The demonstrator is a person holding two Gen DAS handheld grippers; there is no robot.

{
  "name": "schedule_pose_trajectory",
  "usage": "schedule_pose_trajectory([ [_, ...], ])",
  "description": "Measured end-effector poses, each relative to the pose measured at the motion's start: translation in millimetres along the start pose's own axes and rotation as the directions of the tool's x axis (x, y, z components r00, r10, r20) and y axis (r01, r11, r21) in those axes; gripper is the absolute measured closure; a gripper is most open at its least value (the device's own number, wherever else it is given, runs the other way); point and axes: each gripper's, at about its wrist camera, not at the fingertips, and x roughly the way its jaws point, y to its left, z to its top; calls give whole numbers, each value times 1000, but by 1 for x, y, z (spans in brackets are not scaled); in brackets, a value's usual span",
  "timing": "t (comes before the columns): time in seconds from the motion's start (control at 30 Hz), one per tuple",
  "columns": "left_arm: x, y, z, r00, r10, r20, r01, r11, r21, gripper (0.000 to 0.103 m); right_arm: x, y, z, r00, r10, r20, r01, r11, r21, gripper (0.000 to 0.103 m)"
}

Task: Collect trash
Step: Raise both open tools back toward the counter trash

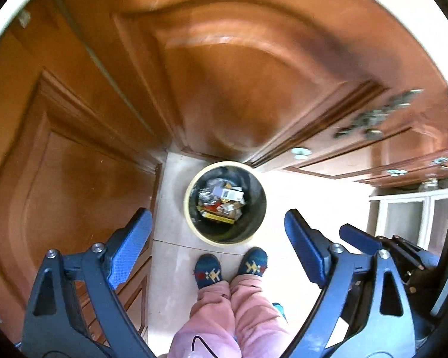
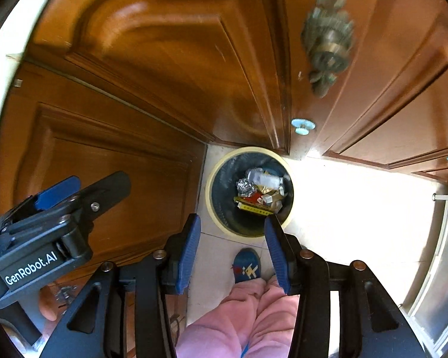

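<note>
In the corner where the wooden doors (image 1: 230, 89) meet the pale tile floor (image 2: 343, 197), a person stands with pink trouser legs (image 1: 233, 313) and patterned slippers (image 1: 208, 271) just short of a round bin (image 1: 225, 203). The bin has a cream rim and a dark liner, and it sits right against the foot of the doors, directly below both tools. Inside it lies the collected trash (image 2: 259, 192): a crumpled ball of foil, a clear plastic bottle or wrapper, a yellow strip of packaging and some red and brown scraps, heaped toward the middle. The left gripper (image 1: 218, 244) hangs over the bin with its blue pads spread wide and nothing between them. The right gripper (image 2: 231, 253) points down at the same spot, its jaws parted about halfway and likewise empty; seen from the right wrist, one blue pad lines up over the bin's near rim, though it appears to be well above it and not touching. Judging by the empty jaws and the pile below, the dropping step looks finished for this load, and the step in hand is the pull-away from the bin. The next move, I would guess, calls for turning away from the corner to look for more litter, since none shows on the floor here. The ornate metal door handle (image 2: 328, 38) is close to the right tool, so a turn needs care.
</note>
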Motion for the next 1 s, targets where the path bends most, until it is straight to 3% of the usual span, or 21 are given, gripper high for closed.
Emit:
schedule_pose_trajectory([
  [0.23, -90, -36, 8, 994, -48, 96, 40, 995, 88, 15, -94, 14, -14, 996, -33, 86, 33, 999, -1, 58],
  [0.5, -190, -59, 30, 970, -101, 221, 64, 984, 168, 15, -220, 27, -26, 964, -69, 258, 62, 997, 35, 58],
  [0.73, -264, -69, 64, 937, -145, 319, 79, 975, 209, 15, -285, 31, -26, 931, -86, 354, 69, 996, 60, 58],
  [1.0, -329, -82, 104, 885, -174, 432, 68, 966, 251, 15, -358, 46, -2, 864, -90, 496, 82, 996, 38, 58],
])
